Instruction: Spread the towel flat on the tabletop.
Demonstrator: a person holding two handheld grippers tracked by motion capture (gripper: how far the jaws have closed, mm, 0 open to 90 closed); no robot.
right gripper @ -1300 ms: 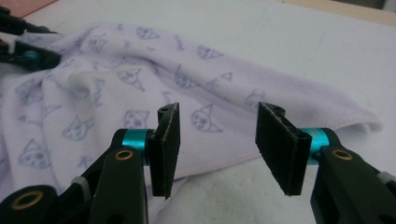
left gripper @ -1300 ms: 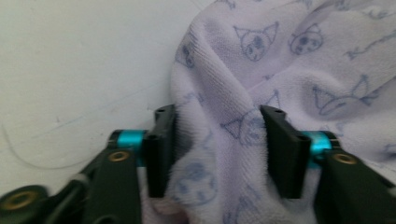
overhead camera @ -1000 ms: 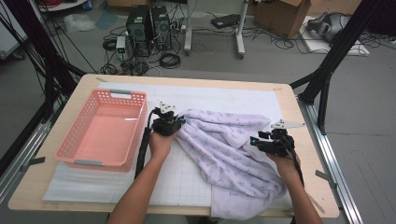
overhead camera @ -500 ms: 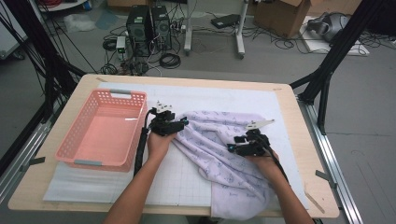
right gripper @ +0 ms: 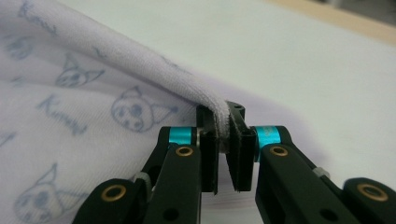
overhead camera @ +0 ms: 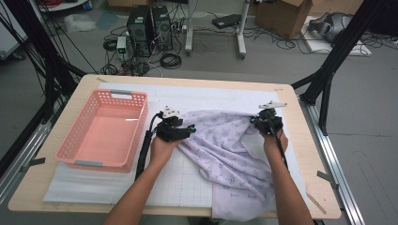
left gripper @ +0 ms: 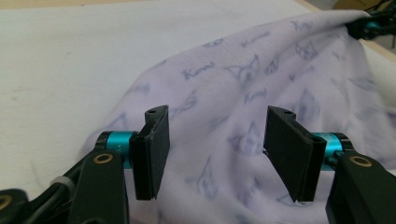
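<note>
A pale lilac cloth (overhead camera: 230, 150) printed with cat faces lies crumpled across the white mat and hangs over the table's front edge. My right gripper (overhead camera: 263, 121) has just closed and is shut on a folded edge of the cloth (right gripper: 205, 95) at its far right corner. My left gripper (overhead camera: 185, 131) sits at the cloth's left end. Its jaws have just opened and stand apart over the cloth (left gripper: 224, 135), pads off the fabric. The right gripper (left gripper: 371, 23) also appears far off in the left gripper view, holding the cloth's raised corner.
A pink plastic basket (overhead camera: 82, 140) stands empty on the left of the table. The white gridded mat (overhead camera: 187, 180) covers most of the wooden tabletop (overhead camera: 309, 154). Cables, computer towers and boxes lie on the floor beyond the far edge.
The left gripper let go of the cloth and opened. The right gripper moved toward the far right corner of the cloth and shut on its edge, lifting it a little.
</note>
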